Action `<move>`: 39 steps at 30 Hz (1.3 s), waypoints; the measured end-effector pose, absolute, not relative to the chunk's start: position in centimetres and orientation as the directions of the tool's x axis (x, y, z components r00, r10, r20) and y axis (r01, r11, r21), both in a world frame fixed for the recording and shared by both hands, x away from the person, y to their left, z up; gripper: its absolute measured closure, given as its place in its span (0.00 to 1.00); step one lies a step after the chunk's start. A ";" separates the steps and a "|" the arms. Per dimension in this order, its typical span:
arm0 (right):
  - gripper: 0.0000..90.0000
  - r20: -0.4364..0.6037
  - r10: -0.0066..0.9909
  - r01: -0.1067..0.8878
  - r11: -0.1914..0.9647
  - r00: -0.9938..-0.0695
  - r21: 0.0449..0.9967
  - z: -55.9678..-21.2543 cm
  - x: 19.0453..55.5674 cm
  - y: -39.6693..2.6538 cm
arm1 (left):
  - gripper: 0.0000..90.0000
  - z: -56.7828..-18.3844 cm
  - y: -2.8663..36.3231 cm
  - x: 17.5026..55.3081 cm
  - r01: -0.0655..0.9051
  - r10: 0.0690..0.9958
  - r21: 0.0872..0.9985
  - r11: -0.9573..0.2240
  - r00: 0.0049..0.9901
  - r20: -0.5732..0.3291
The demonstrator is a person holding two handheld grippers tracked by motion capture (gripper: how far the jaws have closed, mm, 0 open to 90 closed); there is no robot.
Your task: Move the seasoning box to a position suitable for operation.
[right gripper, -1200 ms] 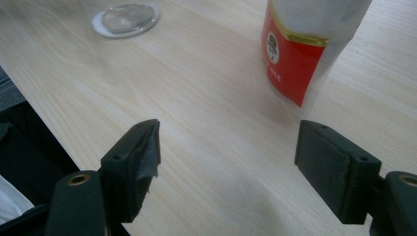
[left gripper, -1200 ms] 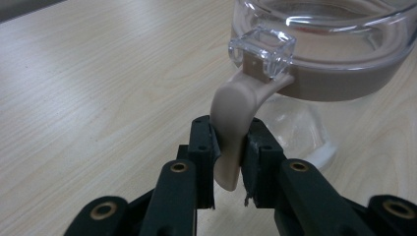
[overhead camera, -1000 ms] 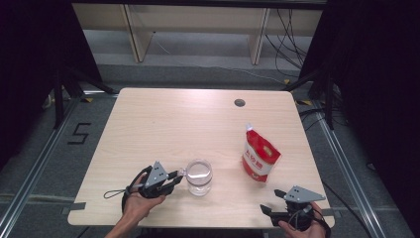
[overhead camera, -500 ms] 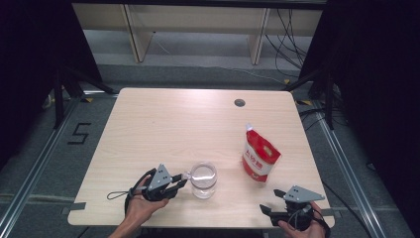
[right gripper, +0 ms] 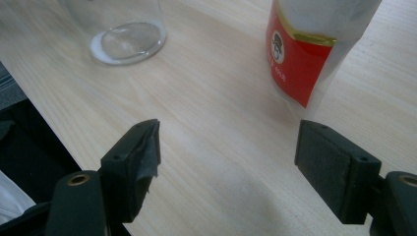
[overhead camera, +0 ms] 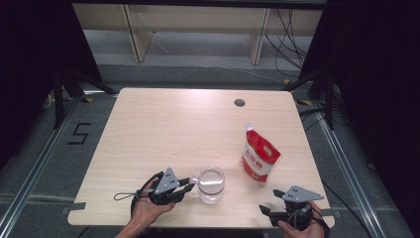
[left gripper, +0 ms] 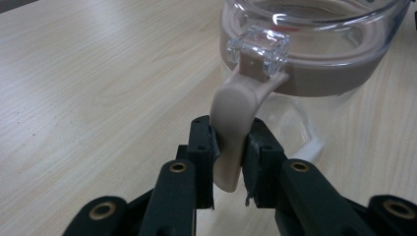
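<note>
A clear jar (overhead camera: pixel 211 184) (left gripper: pixel 314 54) with a beige band under its lid stands near the front of the table. My left gripper (overhead camera: pixel 190 184) (left gripper: pixel 229 152) is shut on the jar's beige latch tab (left gripper: pixel 232 128), which hangs from a clear clip at the rim. A red and white pouch (overhead camera: pixel 259 156) (right gripper: pixel 307 49) stands upright to the right of the jar. My right gripper (overhead camera: pixel 267 212) (right gripper: pixel 228 164) rests at the front right edge with its jaws open and nothing between them; the jar's base (right gripper: pixel 125 42) lies ahead of it on the left.
The wooden table (overhead camera: pixel 178 129) has a round cable hole (overhead camera: pixel 239 102) at the back right. Shelving and cables stand on the floor behind it. Black curtains hang at both sides.
The jar and my left gripper have shifted slightly to the right along the front of the table. The right gripper and the pouch have stayed still.
</note>
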State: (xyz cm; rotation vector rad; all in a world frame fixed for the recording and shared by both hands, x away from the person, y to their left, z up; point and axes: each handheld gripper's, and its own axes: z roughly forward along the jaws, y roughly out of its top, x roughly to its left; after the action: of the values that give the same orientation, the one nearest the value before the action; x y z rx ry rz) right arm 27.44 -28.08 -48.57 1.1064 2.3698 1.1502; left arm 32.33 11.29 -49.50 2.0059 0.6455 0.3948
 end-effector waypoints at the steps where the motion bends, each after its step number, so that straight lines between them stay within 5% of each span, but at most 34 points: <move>1: 0.29 0.073 0.742 0.516 0.388 -0.666 0.763 -48.6 27.4 -28.1 | 0.83 -49.5 11.3 32.3 0.280 0.589 0.872 -0.402 0.808 0.013; 4: 0.29 0.067 0.740 0.510 0.393 -0.670 0.765 -48.6 27.5 -28.1 | 0.82 -49.6 11.3 32.3 0.304 0.599 0.872 -0.384 0.801 -0.016; 10: 0.29 0.063 0.739 0.509 0.397 -0.671 0.764 -48.6 27.5 -28.2 | 0.57 -49.5 11.6 32.2 0.303 0.581 0.863 -0.405 0.814 -0.013; 17: 0.29 0.063 0.718 0.494 0.410 -0.693 0.766 -48.7 27.7 -28.3 | 0.41 -48.8 12.3 31.4 0.326 0.587 0.852 -0.410 0.809 -0.027; 27: 0.29 0.069 0.723 0.498 0.400 -0.687 0.769 -48.8 27.5 -28.3 | 0.32 -47.7 13.3 30.9 0.380 0.613 0.855 -0.352 0.784 -0.097; 39: 0.29 0.071 0.703 0.493 0.420 -0.708 0.762 -48.7 27.3 -28.6 | 0.37 -47.1 13.9 30.4 0.381 0.624 0.864 -0.330 0.775 -0.103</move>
State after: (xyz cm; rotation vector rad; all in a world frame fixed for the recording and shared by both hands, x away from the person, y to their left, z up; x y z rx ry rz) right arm 27.30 -28.55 -48.73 1.0433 2.4174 1.1656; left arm 30.38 13.90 -47.14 1.9600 0.7579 0.3027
